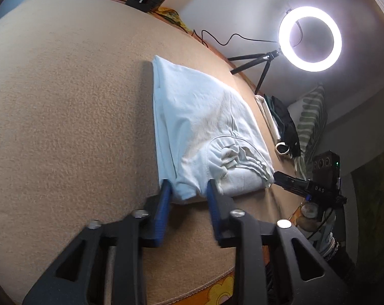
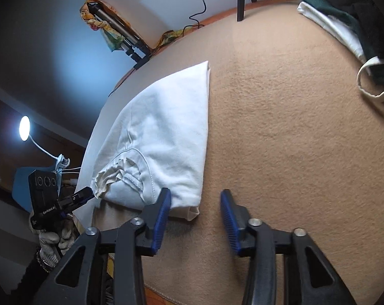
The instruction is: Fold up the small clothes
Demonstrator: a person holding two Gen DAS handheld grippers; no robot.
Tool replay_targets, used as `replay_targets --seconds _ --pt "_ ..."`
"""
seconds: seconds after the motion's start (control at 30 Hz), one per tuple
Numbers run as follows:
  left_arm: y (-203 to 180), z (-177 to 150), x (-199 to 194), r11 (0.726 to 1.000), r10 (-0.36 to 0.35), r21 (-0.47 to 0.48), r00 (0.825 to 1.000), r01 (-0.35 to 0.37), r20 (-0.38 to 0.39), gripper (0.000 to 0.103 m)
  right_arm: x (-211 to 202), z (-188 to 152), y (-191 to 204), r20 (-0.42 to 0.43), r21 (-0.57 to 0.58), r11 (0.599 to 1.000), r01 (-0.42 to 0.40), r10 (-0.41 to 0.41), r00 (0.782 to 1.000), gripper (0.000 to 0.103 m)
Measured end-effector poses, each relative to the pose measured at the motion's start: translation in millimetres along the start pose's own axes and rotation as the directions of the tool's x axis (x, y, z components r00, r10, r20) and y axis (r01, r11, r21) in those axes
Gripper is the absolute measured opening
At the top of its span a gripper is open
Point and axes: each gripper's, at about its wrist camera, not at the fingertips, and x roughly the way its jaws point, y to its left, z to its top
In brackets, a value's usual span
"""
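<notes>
Folded white garment [image 1: 204, 132] lying flat on the tan blanket [image 1: 72, 117], gathered frilly bit at the near end. Left gripper [image 1: 189, 193] right at the near corner, jaws apart, corner sitting between the blue pads [image 1: 164, 206], not clearly pinched. Right gripper [image 2: 195, 203] at the opposite near corner, jaws wide apart, just bare blanket between, left pad just touching the fabric edge. Ring light [image 1: 310, 38] glowing farther back, pile of other clothes [image 2: 344, 20] near the far edge.
</notes>
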Motion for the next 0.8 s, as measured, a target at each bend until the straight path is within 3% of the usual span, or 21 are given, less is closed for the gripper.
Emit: replay_targets --seconds 0.13,0.2,0.37,0.53,0.67,0.8 --pt "-2 2 -3 1.000 0.017 0.022 1.000 -0.018 0.015 0.006 -3 1 12 0.015 -0.026 1.000 -0.002 0.002 1.000 0.011" --pt "-3 3 -4 0.999 0.017 0.030 1.000 -0.018 0.017 0.006 -5 4 20 0.018 -0.041 0.999 -0.011 0.012 1.000 0.006" --pt "-7 6 -15 0.999 0.018 0.050 0.999 -0.020 0.034 0.006 -20 9 38 0.045 -0.066 0.997 -0.029 0.032 0.998 0.003" --pt "-10 9 -23 0.997 0.030 0.077 0.999 -0.033 0.043 0.004 -37 12 31 0.069 0.030 0.984 -0.175 0.173 0.983 0.003" --pt "1 -3 -7 0.988 0.114 0.110 0.993 -0.109 -0.035 0.004 -16 -3 9 -0.007 0.085 0.989 -0.125 0.126 0.992 0.003" --pt "8 -3 -18 0.996 0.066 0.061 0.998 -0.066 -0.005 0.004 -2 -13 -8 -0.057 0.109 0.992 -0.062 0.068 0.996 0.010"
